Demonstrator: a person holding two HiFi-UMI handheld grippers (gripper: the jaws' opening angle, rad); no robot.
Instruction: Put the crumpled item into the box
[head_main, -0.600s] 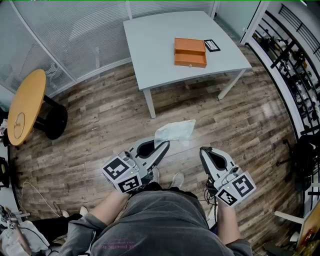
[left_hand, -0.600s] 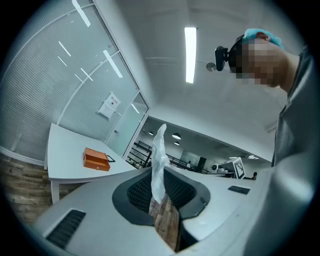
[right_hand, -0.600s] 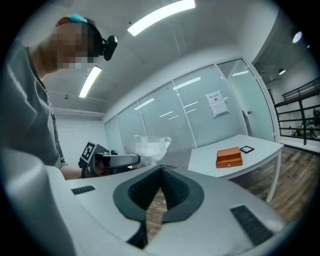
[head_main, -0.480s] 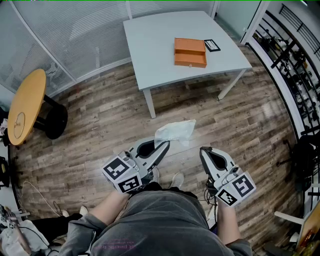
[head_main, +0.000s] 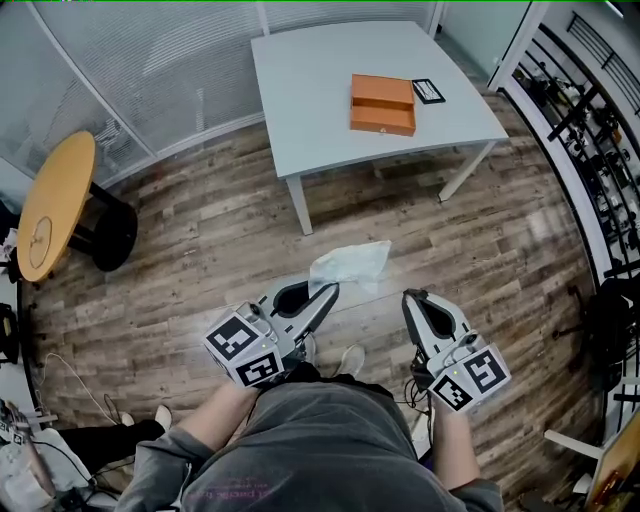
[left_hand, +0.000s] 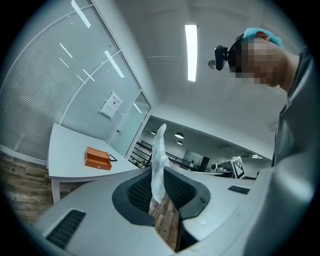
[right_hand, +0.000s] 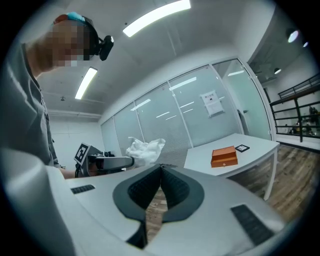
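A crumpled white plastic item (head_main: 350, 263) hangs over the wooden floor with my left gripper (head_main: 333, 289) shut on its near edge. In the left gripper view the crumpled item (left_hand: 159, 160) stands up between the closed fingertips of the left gripper (left_hand: 160, 197). The orange box (head_main: 383, 104) lies closed on the grey table (head_main: 310, 90) far ahead, well apart from both grippers. It also shows small as the box (left_hand: 98, 158) and box (right_hand: 224, 156). My right gripper (head_main: 409, 297) is level beside the left one, shut on nothing, and its tips meet at the right gripper (right_hand: 161, 166). From there I see the crumpled item (right_hand: 145, 149).
A black flat object (head_main: 428, 91) lies beside the box on the table. A round yellow table (head_main: 50, 205) stands at the left. Dark shelving (head_main: 590, 130) lines the right side. Glass partition walls (head_main: 140, 70) close off the far left. The person's feet (head_main: 350, 358) stand below the grippers.
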